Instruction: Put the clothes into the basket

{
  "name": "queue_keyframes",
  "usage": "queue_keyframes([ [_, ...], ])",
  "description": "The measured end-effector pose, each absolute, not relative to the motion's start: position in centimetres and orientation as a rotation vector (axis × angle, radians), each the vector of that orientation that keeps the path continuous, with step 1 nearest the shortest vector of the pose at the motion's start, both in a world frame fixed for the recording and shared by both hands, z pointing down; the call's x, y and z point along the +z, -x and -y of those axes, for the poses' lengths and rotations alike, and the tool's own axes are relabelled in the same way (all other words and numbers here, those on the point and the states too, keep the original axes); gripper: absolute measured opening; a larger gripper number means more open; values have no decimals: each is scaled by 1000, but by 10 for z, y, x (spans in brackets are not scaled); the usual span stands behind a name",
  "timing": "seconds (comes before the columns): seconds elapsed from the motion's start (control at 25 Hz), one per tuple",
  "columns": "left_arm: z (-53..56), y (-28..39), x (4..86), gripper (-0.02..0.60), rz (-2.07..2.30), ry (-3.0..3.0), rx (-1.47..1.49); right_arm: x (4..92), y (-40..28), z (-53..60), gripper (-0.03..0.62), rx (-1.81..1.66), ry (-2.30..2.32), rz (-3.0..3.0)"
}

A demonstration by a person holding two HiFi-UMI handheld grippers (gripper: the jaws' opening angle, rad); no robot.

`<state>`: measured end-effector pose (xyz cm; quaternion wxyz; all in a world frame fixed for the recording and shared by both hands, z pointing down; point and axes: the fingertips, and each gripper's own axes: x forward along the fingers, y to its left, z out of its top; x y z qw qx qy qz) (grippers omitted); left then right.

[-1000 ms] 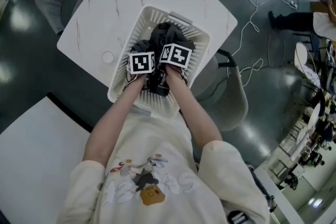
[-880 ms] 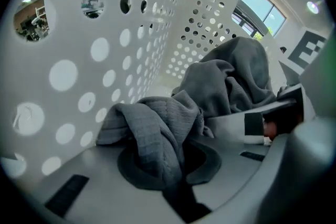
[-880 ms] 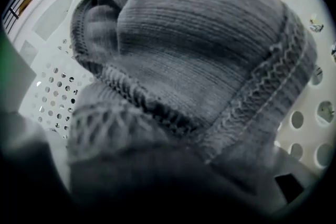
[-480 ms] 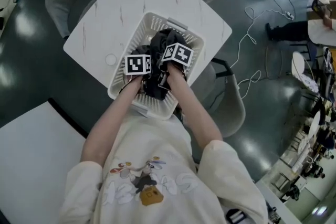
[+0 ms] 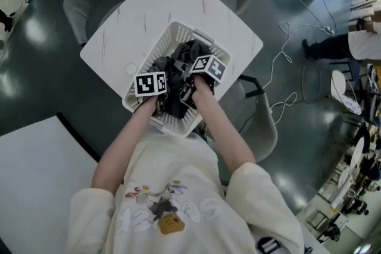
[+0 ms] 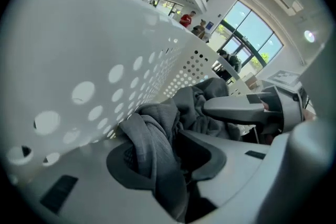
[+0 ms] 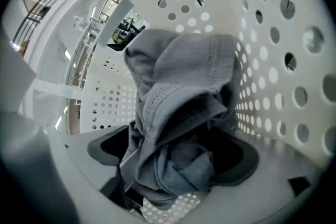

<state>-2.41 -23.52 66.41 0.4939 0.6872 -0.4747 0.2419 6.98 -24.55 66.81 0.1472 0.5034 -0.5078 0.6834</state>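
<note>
Both grippers are sitting low inside the white perforated laundry basket point(image 5: 159, 52), mid-frame on the marble-top table point(image 5: 143, 15). Left gripper point(image 6: 168, 162) jaws are opening, with a dark grey garment point(image 6: 152, 139) draping between the pads, unpinched. Right gripper point(image 7: 173, 157) jaws are opening wide, the fabric bunch lying loose between them. Looks like the release step: I'd be letting both spread fully, then lifting straight up, watching for cloth snagging on a pad.
</note>
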Motion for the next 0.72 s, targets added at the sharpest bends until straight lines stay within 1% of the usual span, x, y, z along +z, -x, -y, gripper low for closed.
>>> queue_keyframes([
  [0.24, 229, 30, 652, 123, 1195, -1631, 485, 656, -68, 236, 460, 1973, -1454, 1463],
  [0.72, 216, 18, 618, 123, 1234, -1666, 460, 618, -61, 223, 459, 1998, -1420, 1576],
])
